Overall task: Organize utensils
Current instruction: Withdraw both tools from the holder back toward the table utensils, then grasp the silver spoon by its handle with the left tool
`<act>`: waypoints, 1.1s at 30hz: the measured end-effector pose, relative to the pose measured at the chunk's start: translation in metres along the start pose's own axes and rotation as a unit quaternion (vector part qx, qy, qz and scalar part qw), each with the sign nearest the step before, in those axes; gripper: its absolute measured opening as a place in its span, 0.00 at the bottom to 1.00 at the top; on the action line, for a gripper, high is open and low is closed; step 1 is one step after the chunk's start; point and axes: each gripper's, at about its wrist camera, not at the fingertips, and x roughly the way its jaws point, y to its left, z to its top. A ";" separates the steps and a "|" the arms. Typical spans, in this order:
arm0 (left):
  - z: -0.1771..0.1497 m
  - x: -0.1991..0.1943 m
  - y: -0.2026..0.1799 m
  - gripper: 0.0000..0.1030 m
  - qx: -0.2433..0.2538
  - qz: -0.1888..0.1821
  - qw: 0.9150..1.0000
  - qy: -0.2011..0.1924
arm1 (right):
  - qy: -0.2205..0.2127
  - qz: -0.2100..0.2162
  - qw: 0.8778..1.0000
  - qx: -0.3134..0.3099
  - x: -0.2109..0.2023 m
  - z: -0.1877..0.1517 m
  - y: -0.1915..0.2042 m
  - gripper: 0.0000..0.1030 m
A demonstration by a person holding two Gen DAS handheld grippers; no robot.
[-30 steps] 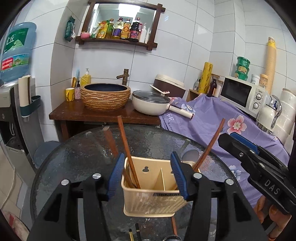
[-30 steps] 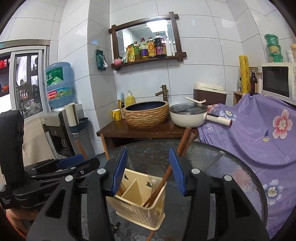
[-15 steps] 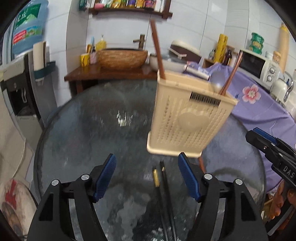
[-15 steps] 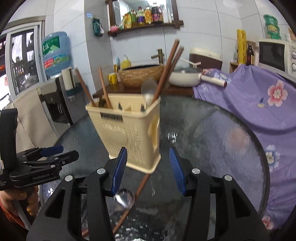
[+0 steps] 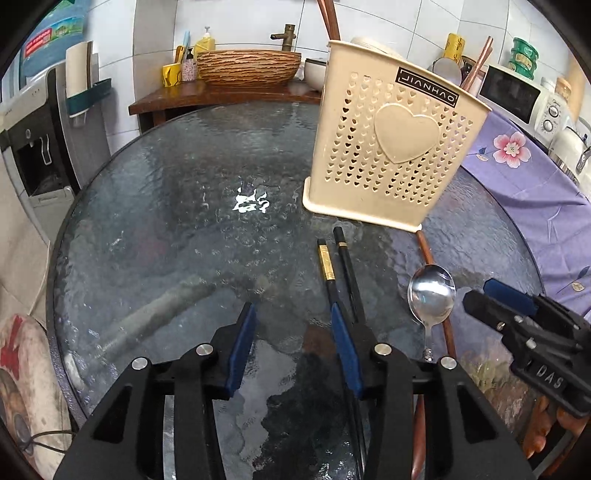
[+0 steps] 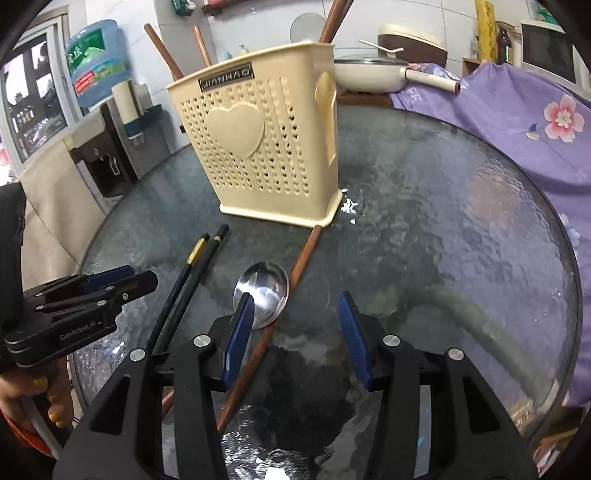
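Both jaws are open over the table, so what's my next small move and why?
Probably lower the left gripper onto the black chopsticks and close. They lie loose on the glass table, running under its right jaw, while the holder stands just beyond.

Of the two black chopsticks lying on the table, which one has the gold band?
The left chopstick; the one beside it is nearly all black.

Cream plastic utensil holder (image 5: 391, 147), heart-shaped perforations, raised heart on front, stands upright on glass table. Brown wooden chopsticks (image 6: 162, 48) and spoon bowl (image 6: 306, 26) poke up from it. Pair of black chopsticks (image 5: 340, 273), gold band on one, lies side by side before holder. Metal spoon (image 5: 430, 295) lies bowl up, seemingly touching single brown chopstick (image 6: 299, 266) beside it.
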 end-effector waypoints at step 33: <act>0.006 0.015 -0.091 0.53 0.119 -0.074 0.990 0.024 | -0.007 -0.036 0.997 0.073 -0.005 0.012 -0.056 0.47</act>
